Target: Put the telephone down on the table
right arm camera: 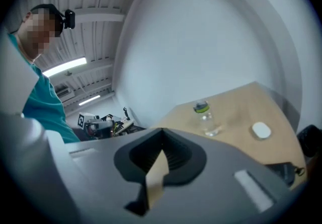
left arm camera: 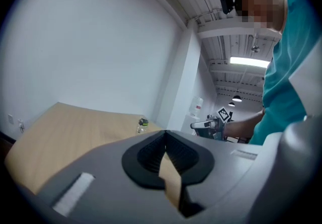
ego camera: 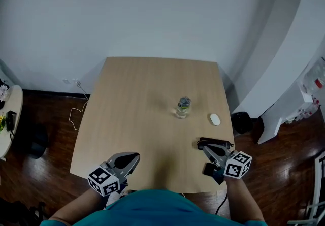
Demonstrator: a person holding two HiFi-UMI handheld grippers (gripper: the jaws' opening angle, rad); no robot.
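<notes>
Near right corner of the counter (ego camera: 142, 93): the telephone (ego camera: 215, 142), a dark handset, is seen lying flat on the wood, close to the front edge.
Long axis: the handset is laid crosswise, roughly parallel to the counter's near edge.
Right gripper (ego camera: 207, 150): it is held just behind the telephone, nose towards it. Its jaws are pressed together with nothing between them. Whether the nose touches the handset cannot be told.
Left gripper (ego camera: 135, 157): it is held over the near left edge, well apart from the telephone. Its jaws are likewise closed on nothing.
Nearer hand: the right one by far, since the telephone lies just ahead of it and slightly to its inner side.
Other things: a water bottle (ego camera: 183, 107) is stood near mid-counter and a white mouse (ego camera: 215, 119) is set to its right. Both are beyond the handset.
Task status: the set-down is judged done, with the telephone resting on the counter and gripped by neither gripper.
</notes>
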